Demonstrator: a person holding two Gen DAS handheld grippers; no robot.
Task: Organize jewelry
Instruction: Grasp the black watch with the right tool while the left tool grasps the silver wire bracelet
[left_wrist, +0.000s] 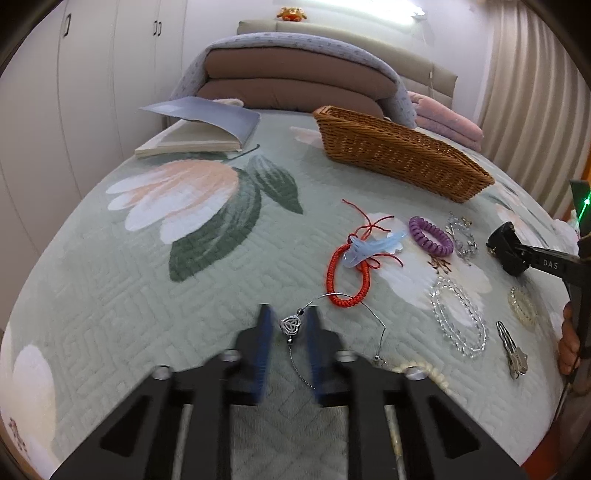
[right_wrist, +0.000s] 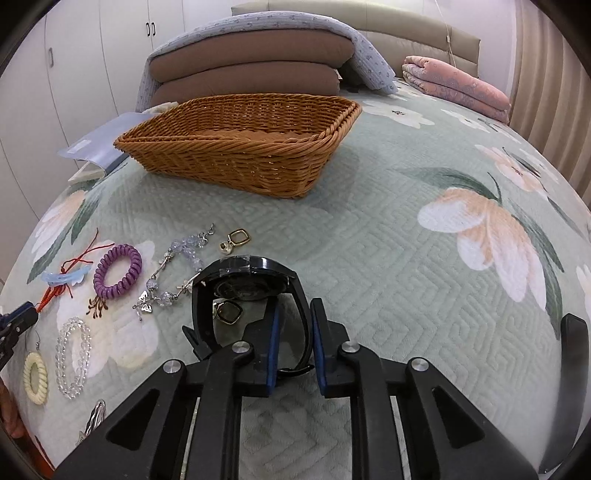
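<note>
Bed (right_wrist: 388, 236): quilted green floral cover, the working surface; all items lie on it, scattered loose.

Wicker basket (right_wrist: 240, 147): upper centre of the right wrist view, upper right in the left wrist view. What shows of its interior is bare; judged the destination for the jewelry, none yet placed in it.

Black watch (right_wrist: 255, 284): lower centre of the right wrist view. Right tongs (right_wrist: 295, 343) nearly closed, blue pads clamping its strap on either side; whether it is lifted off the cover cannot be told. A square gold earring (right_wrist: 229, 312) lies inside the strap loop.

Red braided bracelet (left_wrist: 347, 277): right of centre, left wrist view, a pale blue hair clip (left_wrist: 373, 247) lying across it.

Purple coil hair tie (left_wrist: 430, 236): just right of the clip.

Clear bead bracelet (left_wrist: 458, 317): lower right, flat, untouched.

Silver wire bangle (left_wrist: 362, 310) with knot charm (left_wrist: 291, 326): lower centre. Left tongs (left_wrist: 290, 343) narrowed about the charm, pads apparently gripping it; the charm is likely chosen as the only solid hold on thin wire.
</note>
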